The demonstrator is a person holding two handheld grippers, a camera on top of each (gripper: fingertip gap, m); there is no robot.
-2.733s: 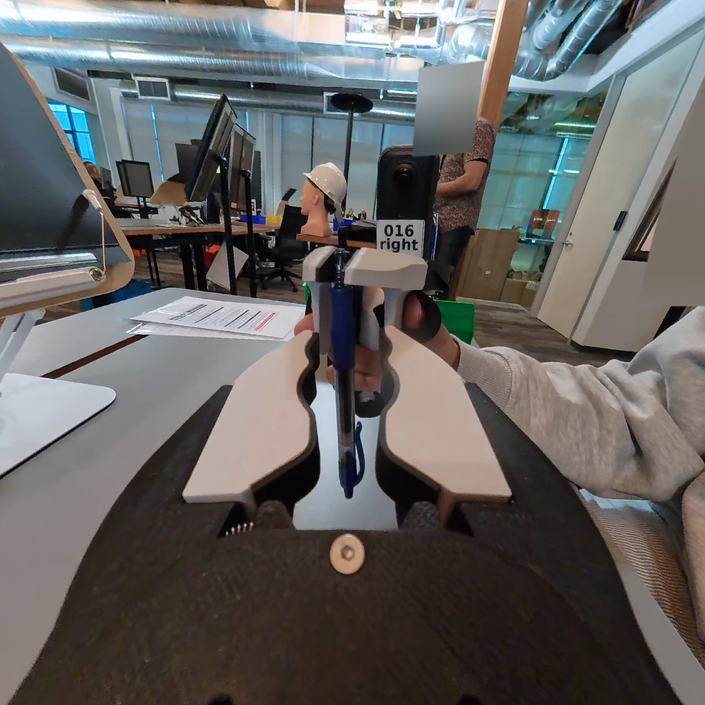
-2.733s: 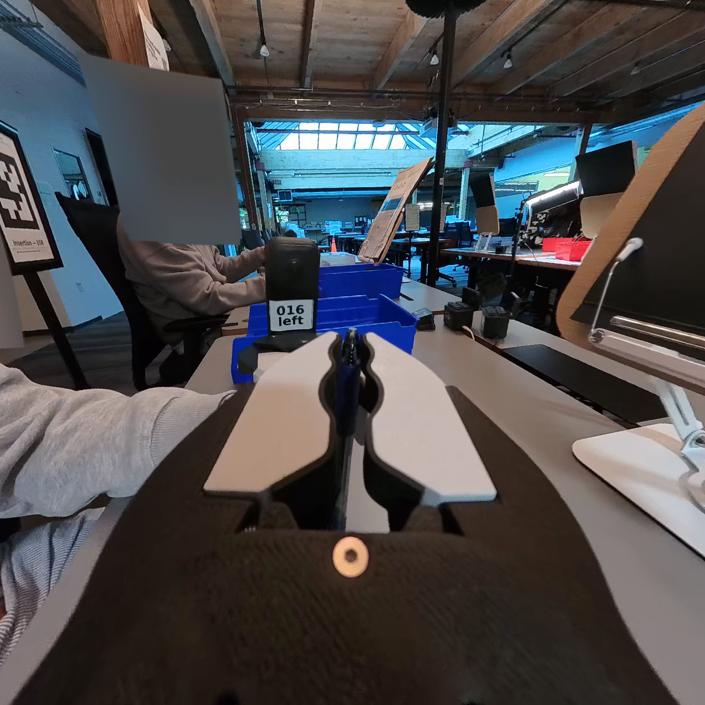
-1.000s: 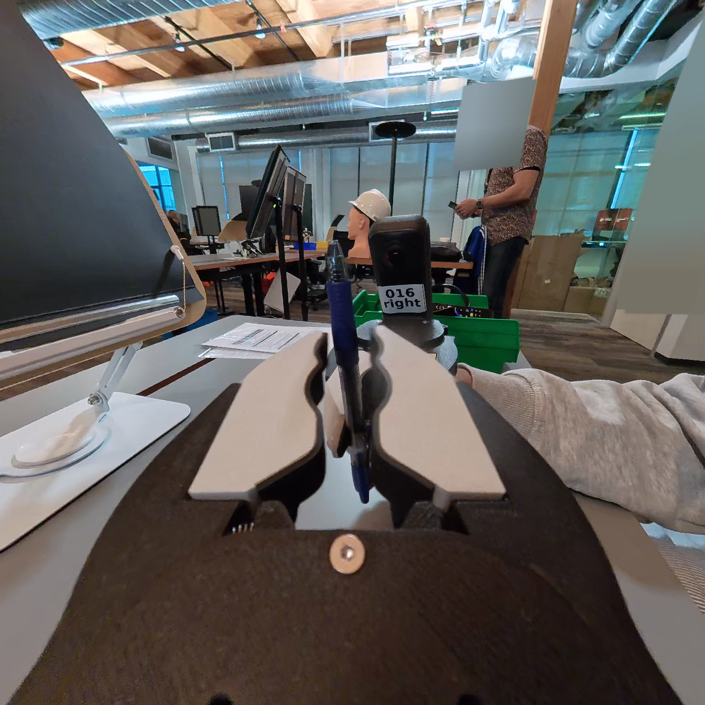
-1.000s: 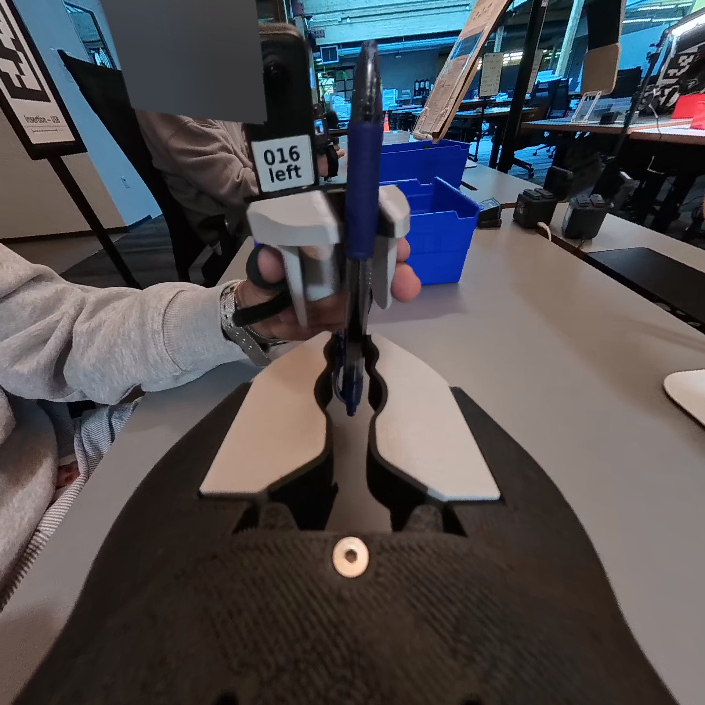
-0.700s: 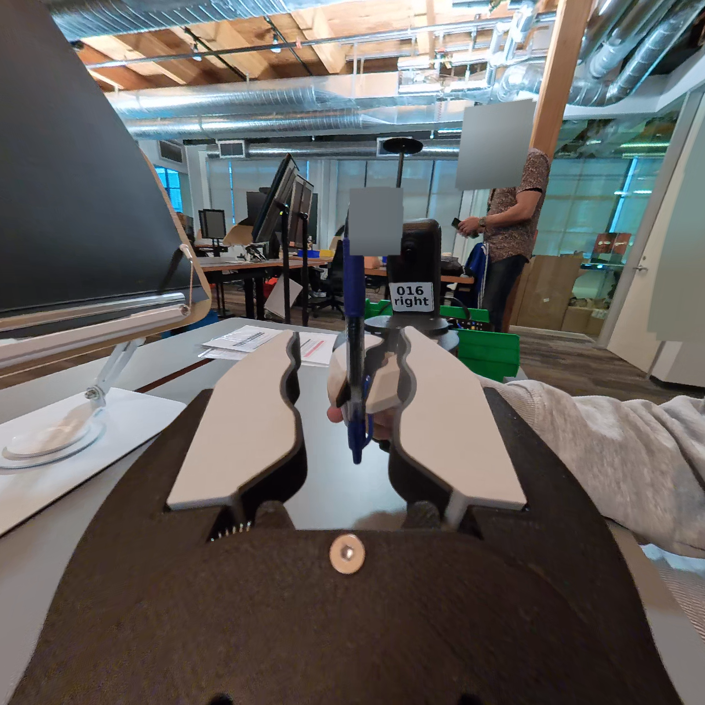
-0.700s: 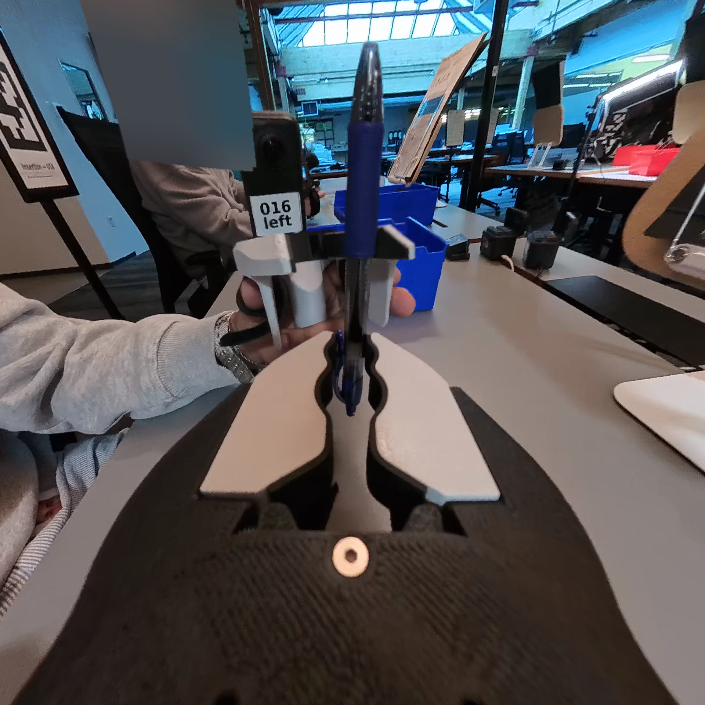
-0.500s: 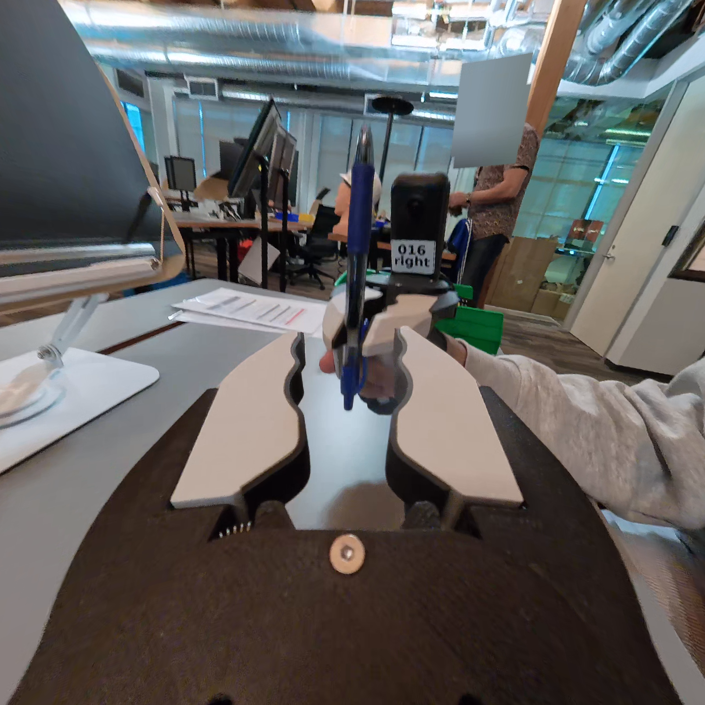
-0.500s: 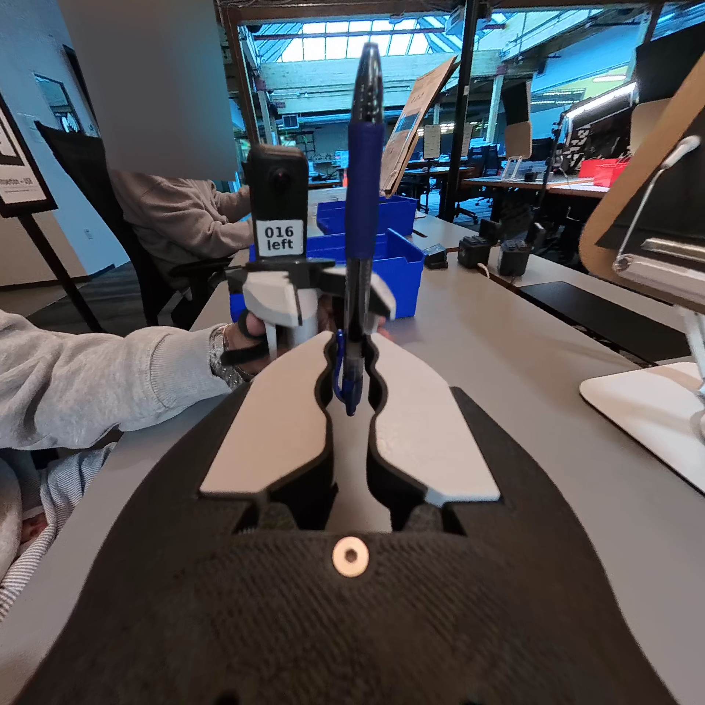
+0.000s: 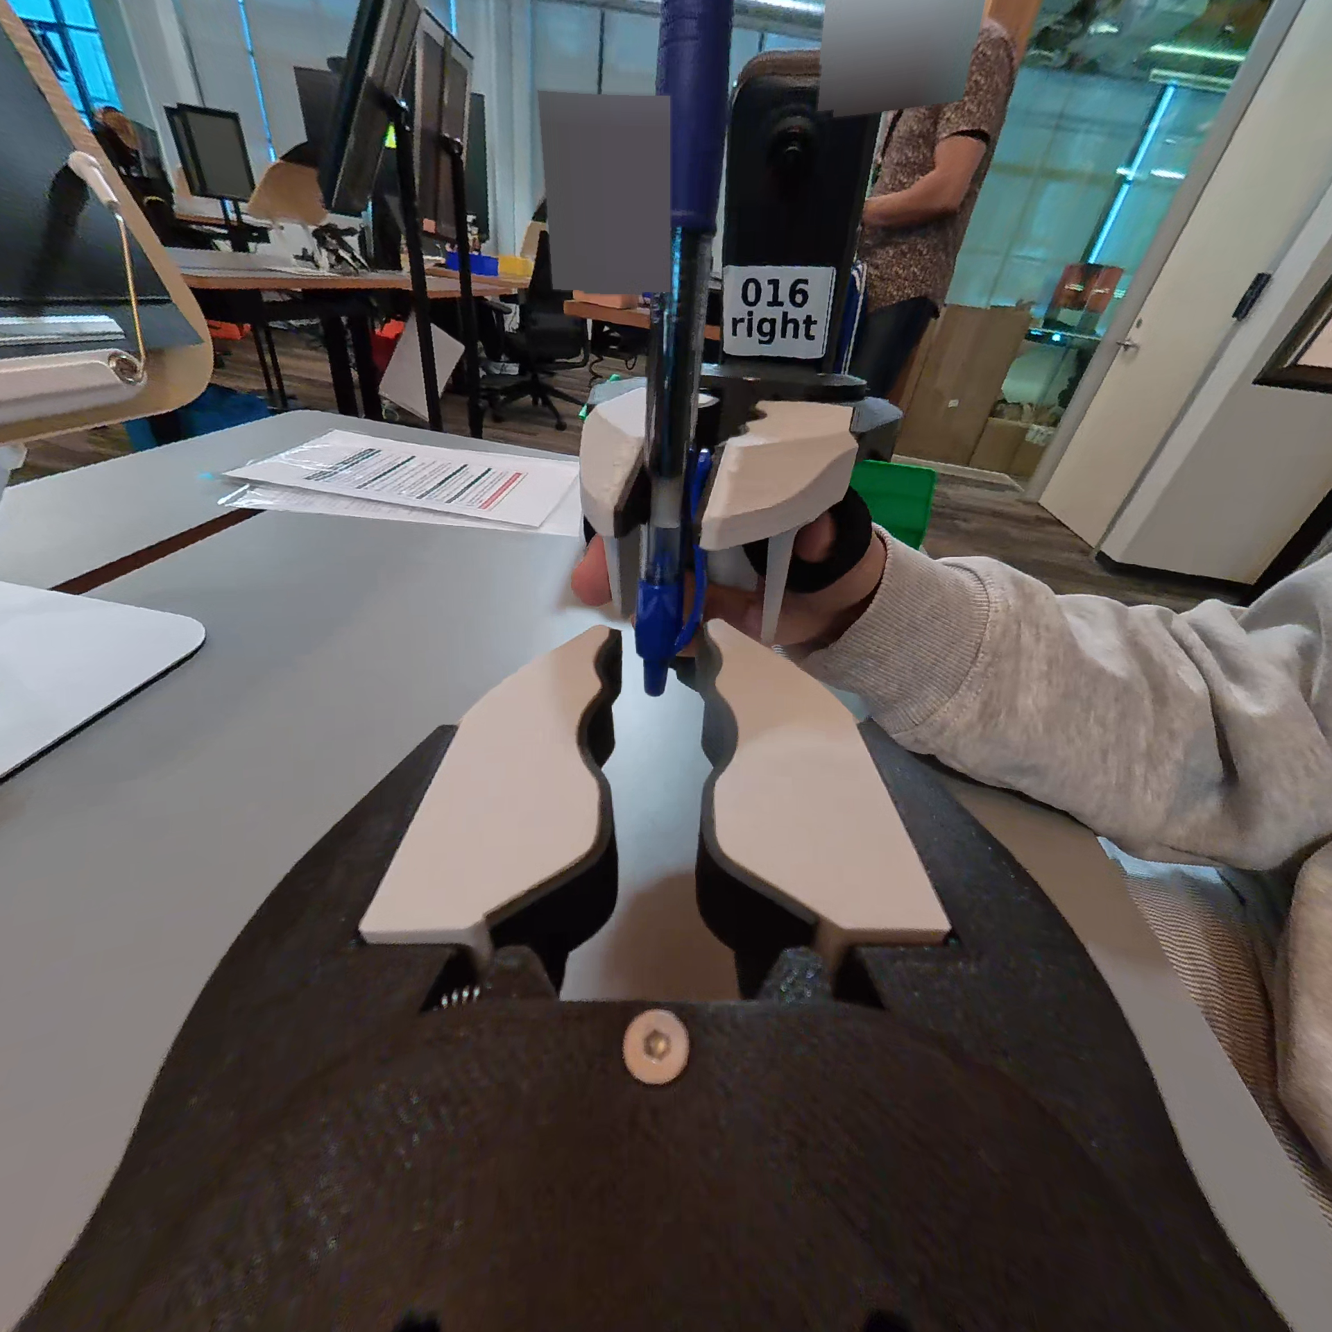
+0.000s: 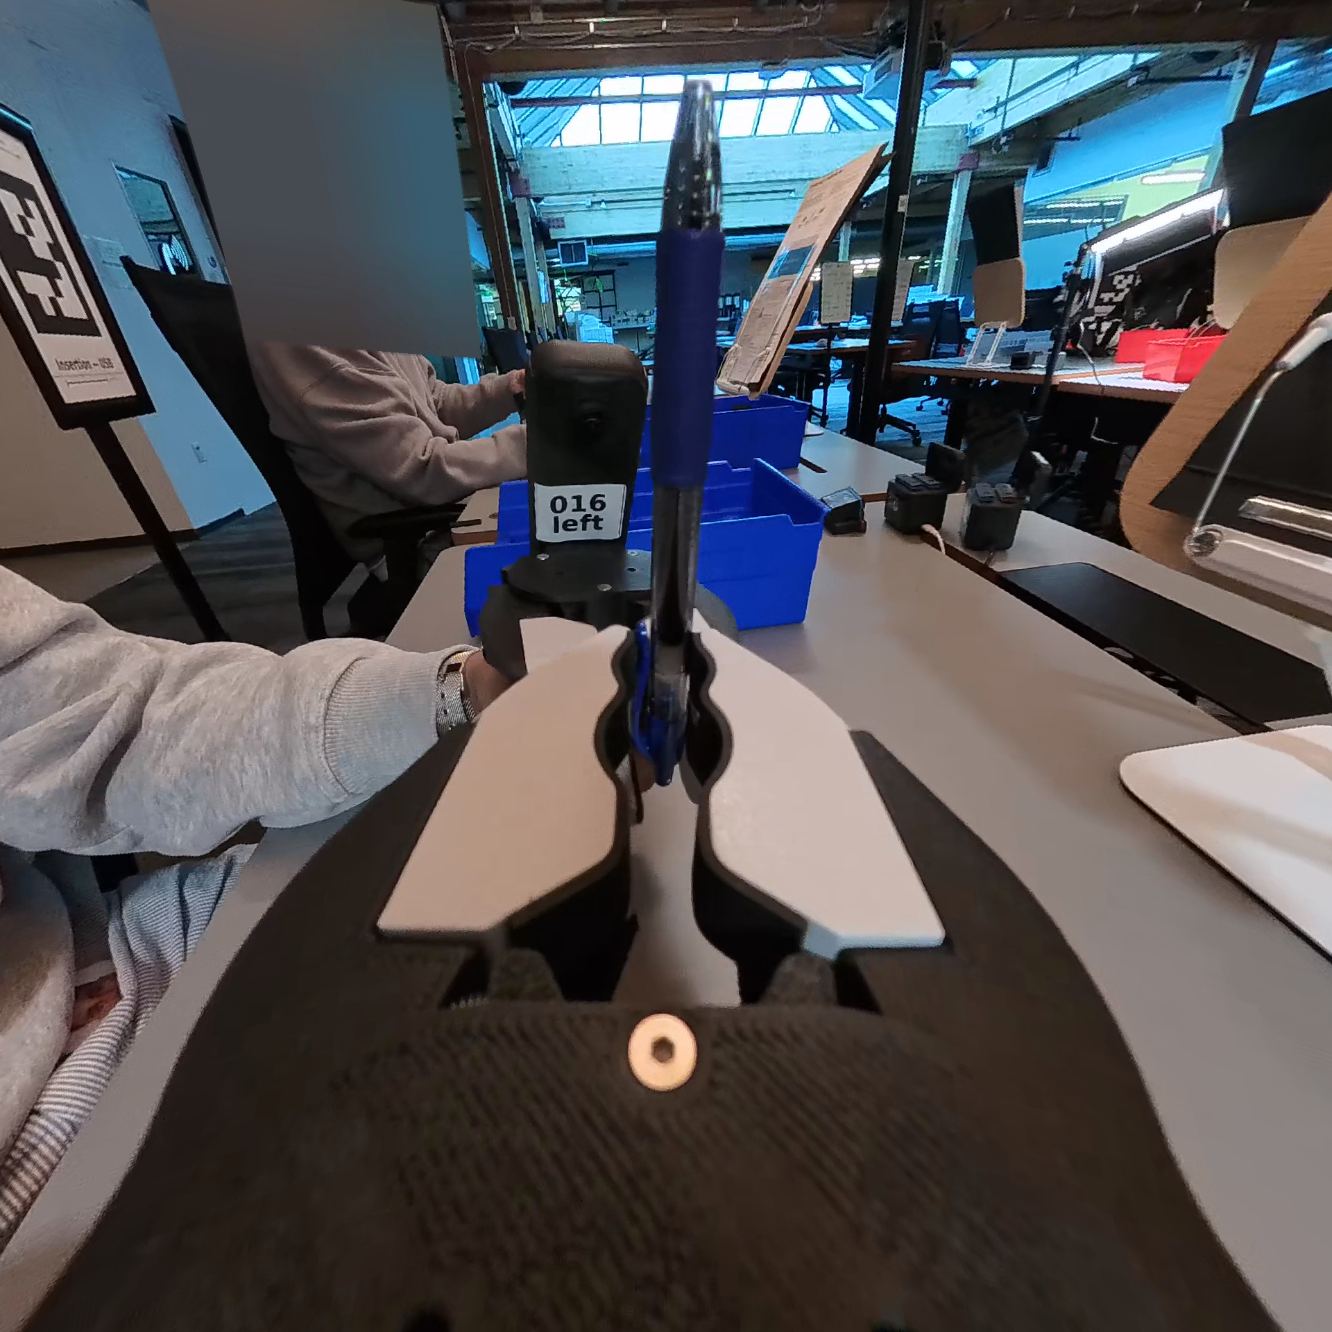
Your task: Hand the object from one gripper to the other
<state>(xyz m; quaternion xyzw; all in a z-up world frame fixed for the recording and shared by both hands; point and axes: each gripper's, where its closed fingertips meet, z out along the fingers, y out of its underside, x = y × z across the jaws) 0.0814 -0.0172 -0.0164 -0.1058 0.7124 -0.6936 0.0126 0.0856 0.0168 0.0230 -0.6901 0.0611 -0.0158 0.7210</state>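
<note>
A blue pen [image 10: 688,346] stands upright, clamped near its lower end in my right gripper [image 10: 659,641], which is shut on it. In the left wrist view the right gripper [image 9: 670,490] faces me, a little above the grey table [image 9: 324,649], holding the pen [image 9: 693,144]. My left gripper [image 9: 662,638] is open with a narrow gap. The pen's lower end hangs between its fingertips [image 9: 576,663] without touching them. In the right wrist view the left gripper's body [image 10: 584,576] sits just behind my right fingers, with its fingers hidden.
Blue bins [image 10: 757,548] stand behind the grippers. Papers [image 9: 403,479] lie at the far table edge, with a green bin [image 9: 897,490] beyond. A white stand base [image 10: 1240,800] and a black mat [image 10: 1153,627] lie to the right. One person sits at the back [image 10: 375,432] and another stands [image 9: 930,180].
A second ago the pen stood between both grippers' fingers. The left gripper let go, opened wide and drew back. Its fingers have since narrowed, and the right gripper keeps the pen.
</note>
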